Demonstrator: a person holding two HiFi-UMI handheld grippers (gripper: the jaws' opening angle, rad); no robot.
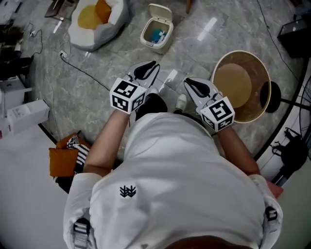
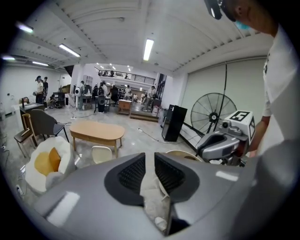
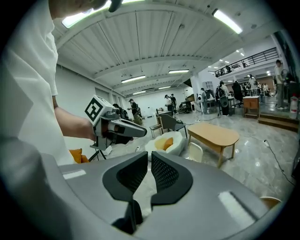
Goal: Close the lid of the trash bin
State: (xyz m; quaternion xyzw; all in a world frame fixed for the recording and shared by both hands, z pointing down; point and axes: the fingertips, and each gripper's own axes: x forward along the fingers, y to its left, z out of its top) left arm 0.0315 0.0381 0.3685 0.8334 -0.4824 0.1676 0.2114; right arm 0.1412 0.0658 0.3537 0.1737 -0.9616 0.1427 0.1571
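White shirt [image 1: 184, 185] fills the lower head view, and beyond it the left gripper [image 1: 151, 68] and right gripper [image 1: 190, 83] are held side by side over the marble floor [image 1: 97, 63], each with jaws drawn almost together, only a thin slit between them and nothing gripped. Well ahead of both, the small cream trash bin [image 1: 156, 34] stands with its lid [image 1: 160, 10] tipped up open, near a white beanbag [image 1: 97, 24].

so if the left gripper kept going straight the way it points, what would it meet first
Probably nothing close: past the left gripper the line runs over bare grey marble floor. The small cream plastic trash bin, lid up, sits left of that line, though depth is hard to judge.
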